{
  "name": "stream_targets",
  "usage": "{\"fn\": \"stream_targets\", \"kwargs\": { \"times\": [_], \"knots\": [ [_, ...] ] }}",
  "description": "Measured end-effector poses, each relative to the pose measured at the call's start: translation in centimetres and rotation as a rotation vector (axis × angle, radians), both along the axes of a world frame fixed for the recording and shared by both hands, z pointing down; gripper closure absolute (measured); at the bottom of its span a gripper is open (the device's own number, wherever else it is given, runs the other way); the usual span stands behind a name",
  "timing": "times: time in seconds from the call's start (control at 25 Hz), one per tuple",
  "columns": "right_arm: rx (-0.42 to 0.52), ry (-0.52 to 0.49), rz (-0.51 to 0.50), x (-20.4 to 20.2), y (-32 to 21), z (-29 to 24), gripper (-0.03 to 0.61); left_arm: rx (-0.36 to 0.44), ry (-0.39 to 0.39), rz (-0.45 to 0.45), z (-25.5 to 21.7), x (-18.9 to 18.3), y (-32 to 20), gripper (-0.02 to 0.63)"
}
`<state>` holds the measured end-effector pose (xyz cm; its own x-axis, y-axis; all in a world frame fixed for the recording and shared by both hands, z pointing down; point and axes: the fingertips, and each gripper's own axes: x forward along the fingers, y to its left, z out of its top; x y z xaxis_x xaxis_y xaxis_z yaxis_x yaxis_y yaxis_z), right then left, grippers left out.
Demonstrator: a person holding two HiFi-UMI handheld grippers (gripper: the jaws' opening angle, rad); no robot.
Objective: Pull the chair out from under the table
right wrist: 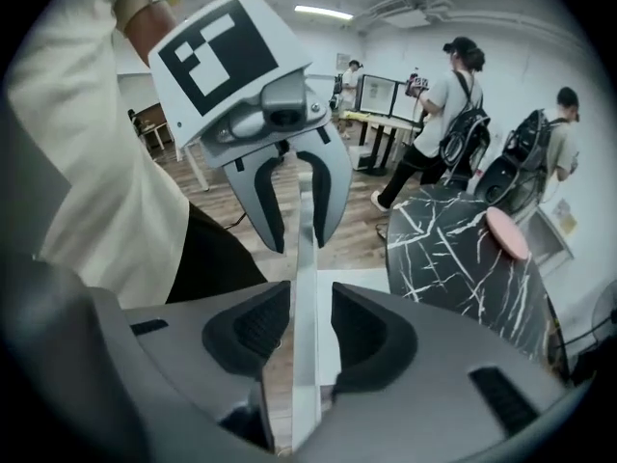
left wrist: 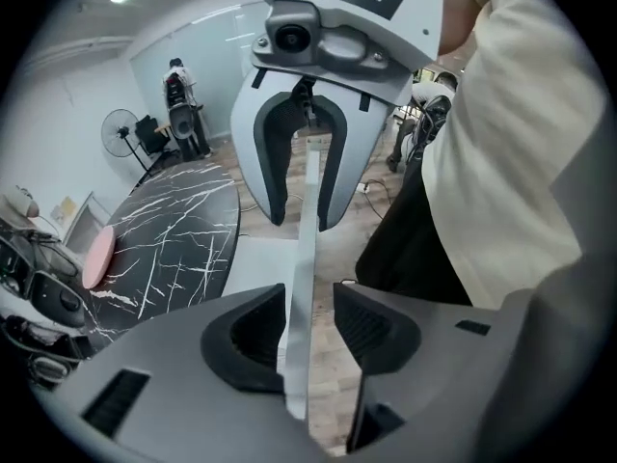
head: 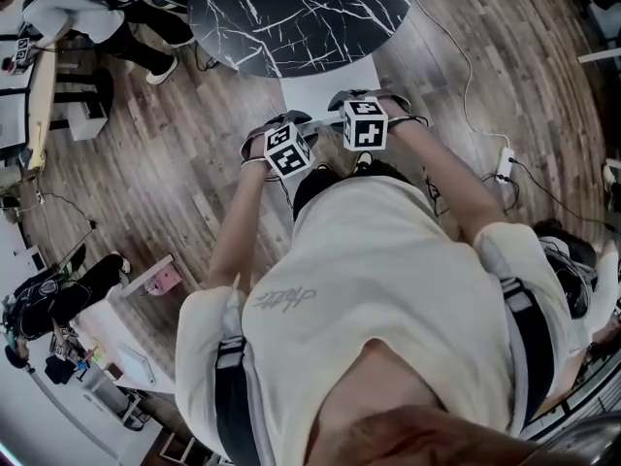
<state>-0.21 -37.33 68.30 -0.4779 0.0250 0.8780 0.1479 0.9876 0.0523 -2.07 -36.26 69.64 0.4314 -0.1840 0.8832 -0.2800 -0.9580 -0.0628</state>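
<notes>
Chair [head: 328, 83], head view: seat partly under counter [head: 291, 13] near edge; left tongs [head: 279, 129] and right tongs [head: 367, 98] at its near side.
Left gripper view: backrest [left wrist: 307, 249] between parted jaws, unclamped.
Right gripper view: same.
Advice: clamp squarely, then pull straight back.

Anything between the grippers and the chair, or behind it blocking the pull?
Nothing visible. The chair back runs between the open fingers of the left gripper and right gripper. Behind it stands only the person, close; a power strip lies off to the right.
</notes>
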Motion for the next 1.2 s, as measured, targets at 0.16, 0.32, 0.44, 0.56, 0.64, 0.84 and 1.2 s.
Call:
{"fn": "stream_targets", "kwargs": {
  "times": [0.16, 0.32, 0.44, 0.56, 0.64, 0.84, 1.2],
  "knots": [
    [-0.035, 0.106, -0.047, 0.0, 0.8, 1.6, 0.436, -0.026, -0.014, 0.043, 0.8, 0.6, -0.5, 0.457],
    [-0.048, 0.161, -0.06, 0.2, 1.0, 3.2, 0.436, -0.064, -0.029, 0.084, 2.1, 1.1, -0.8, 0.457],
    [-0.057, 0.181, -0.058, 0.1, 0.9, 4.0, 0.436, -0.095, -0.069, 0.13, 3.1, 1.0, -0.4, 0.457],
    [-0.052, 0.186, -0.054, 0.1, 0.8, 4.4, 0.44, -0.115, -0.074, 0.138, 3.5, 0.9, 0.0, 0.464],
    [-0.06, 0.186, -0.049, 0.1, 0.7, 4.5, 0.45, -0.1, -0.072, 0.125, 3.5, 0.8, -0.3, 0.499],
    [-0.039, 0.189, -0.03, 0.2, 0.5, 4.7, 0.487, -0.082, -0.066, 0.104, 3.5, 0.8, -0.7, 0.522],
    [-0.025, 0.202, -0.035, 0.1, 0.8, 5.1, 0.493, -0.116, -0.088, 0.099, 4.0, 0.7, -0.4, 0.523]
  ]
}}
